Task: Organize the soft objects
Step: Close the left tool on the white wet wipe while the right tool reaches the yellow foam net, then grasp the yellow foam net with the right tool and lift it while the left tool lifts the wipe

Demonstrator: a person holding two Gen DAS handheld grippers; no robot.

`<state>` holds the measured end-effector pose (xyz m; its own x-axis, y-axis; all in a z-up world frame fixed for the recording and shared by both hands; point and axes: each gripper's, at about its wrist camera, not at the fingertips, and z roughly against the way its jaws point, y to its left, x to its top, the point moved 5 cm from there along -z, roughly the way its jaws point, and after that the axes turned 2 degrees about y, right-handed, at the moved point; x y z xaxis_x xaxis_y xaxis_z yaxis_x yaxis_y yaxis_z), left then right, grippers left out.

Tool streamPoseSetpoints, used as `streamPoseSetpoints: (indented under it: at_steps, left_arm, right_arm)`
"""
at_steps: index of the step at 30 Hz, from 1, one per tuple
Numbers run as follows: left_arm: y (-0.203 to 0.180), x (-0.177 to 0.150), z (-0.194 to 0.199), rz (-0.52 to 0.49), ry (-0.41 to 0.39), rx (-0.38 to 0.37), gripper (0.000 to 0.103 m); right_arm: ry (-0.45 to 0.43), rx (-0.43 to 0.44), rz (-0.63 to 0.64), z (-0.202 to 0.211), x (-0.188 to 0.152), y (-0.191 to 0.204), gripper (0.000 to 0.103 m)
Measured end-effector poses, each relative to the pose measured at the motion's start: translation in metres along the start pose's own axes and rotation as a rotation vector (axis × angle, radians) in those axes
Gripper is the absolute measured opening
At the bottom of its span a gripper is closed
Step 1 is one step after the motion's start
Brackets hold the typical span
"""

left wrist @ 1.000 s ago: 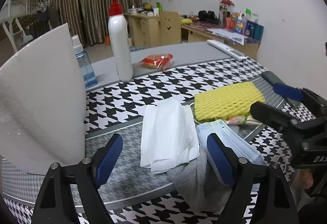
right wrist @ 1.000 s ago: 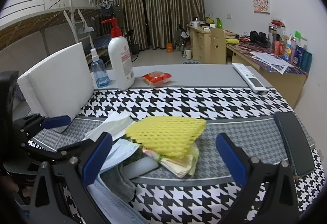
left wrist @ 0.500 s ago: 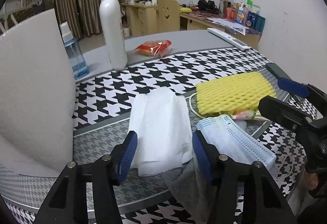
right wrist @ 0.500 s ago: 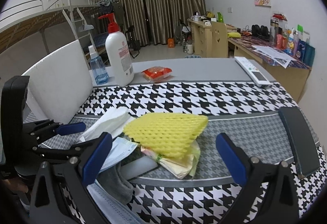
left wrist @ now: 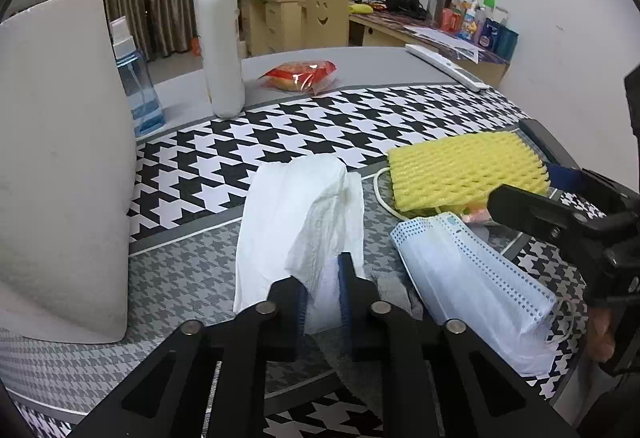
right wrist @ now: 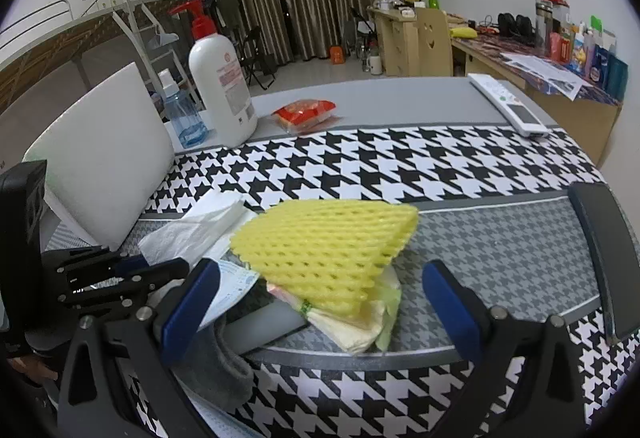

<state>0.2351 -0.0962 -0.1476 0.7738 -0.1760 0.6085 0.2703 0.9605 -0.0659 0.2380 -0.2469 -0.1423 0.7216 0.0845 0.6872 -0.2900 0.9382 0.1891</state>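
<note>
Houndstooth cloth (left wrist: 280, 130) bare beyond pile. Left view: your left gripper (left wrist: 322, 290), wide a second ago, closing, pads pinching near edge of white tissue (left wrist: 296, 214); white foam board (left wrist: 60, 158) crowds left. Right view: your right gripper (right wrist: 316, 302) wide, straddling yellow foam net (right wrist: 332, 242), not touching; black phone (right wrist: 604, 250) near right edge.

Soft things bunched at the near edge of the table (left wrist: 360, 74), bottles and packet toward the far edge.

Along the near edge, from left: foam board (left wrist: 60, 166) standing upright, tissue (left wrist: 296, 214) lying just right of it, face mask (left wrist: 472, 286) right of the tissue and partly over a cloth (left wrist: 394, 288), foam net (right wrist: 328, 242) behind the mask and stacked on a wad of bags (right wrist: 360, 322). Beyond the net, at the right edge, a phone (right wrist: 604, 254). Toward the far left, spray bottle (left wrist: 134, 90) behind the board, pump bottle (left wrist: 218, 34) just right of it, snack packet (left wrist: 300, 76) farther right. Near the far right corner, a remote control (right wrist: 508, 104).
</note>
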Motion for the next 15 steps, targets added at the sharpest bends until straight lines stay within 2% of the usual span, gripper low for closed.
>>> streamPoseSetpoints:
  at_steps: [2, 7, 9, 10, 12, 15]
  left_arm:
    - [0.0010, -0.0008, -0.0002, 0.001, 0.002, -0.005, 0.009]
    - [0.0053, -0.0006, 0.0026, 0.016, -0.011, -0.011, 0.008]
    - [0.0055, -0.0008, 0.0032, 0.016, -0.012, -0.016, 0.007]
    - [0.0054, -0.0011, 0.0038, 0.013, -0.014, -0.016, 0.007]
    - [0.0048, -0.0014, 0.0047, 0.008, -0.017, -0.017, 0.006]
    - [0.0055, -0.0007, 0.0074, 0.011, -0.026, -0.023, 0.005]
  right_arm:
    - [0.010, 0.001, -0.009, -0.0021, 0.0009, -0.0021, 0.102]
    - [0.028, 0.010, -0.020, -0.0049, 0.0001, -0.0029, 0.090]
    - [0.038, 0.016, -0.023, -0.0072, 0.0000, -0.0031, 0.078]
    - [0.042, 0.015, -0.023, -0.0081, -0.0002, -0.0034, 0.075]
    - [0.047, 0.011, -0.029, -0.0090, -0.0003, -0.0047, 0.059]
    - [0.045, 0.010, -0.044, -0.0077, -0.0001, -0.0080, 0.050]
